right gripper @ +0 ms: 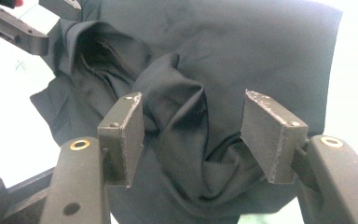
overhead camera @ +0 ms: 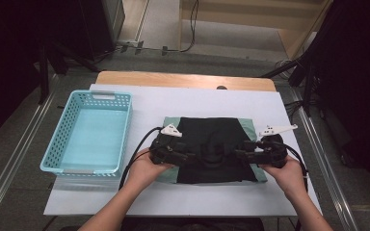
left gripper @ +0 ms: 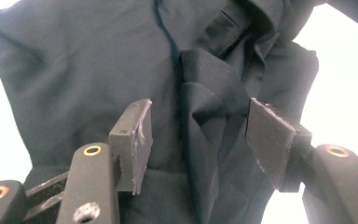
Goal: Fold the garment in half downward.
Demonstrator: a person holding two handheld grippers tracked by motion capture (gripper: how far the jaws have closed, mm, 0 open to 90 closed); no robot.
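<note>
Hovering with both grippers over a dark garment on the table.

Left gripper [overhead camera: 189, 156] at 7 o'clock and right gripper [overhead camera: 241, 155] at 5 o'clock point at each other, jaws spread, pinching nothing; a bunched fold of the garment [overhead camera: 212, 132] lies loose between each pair of pads [left gripper: 135, 140]. The garment rests on a green cloth [overhead camera: 248, 127] at table [overhead camera: 197, 101] centre. At 9 o'clock sits a blue basket [overhead camera: 70, 113] holding nothing.
</note>
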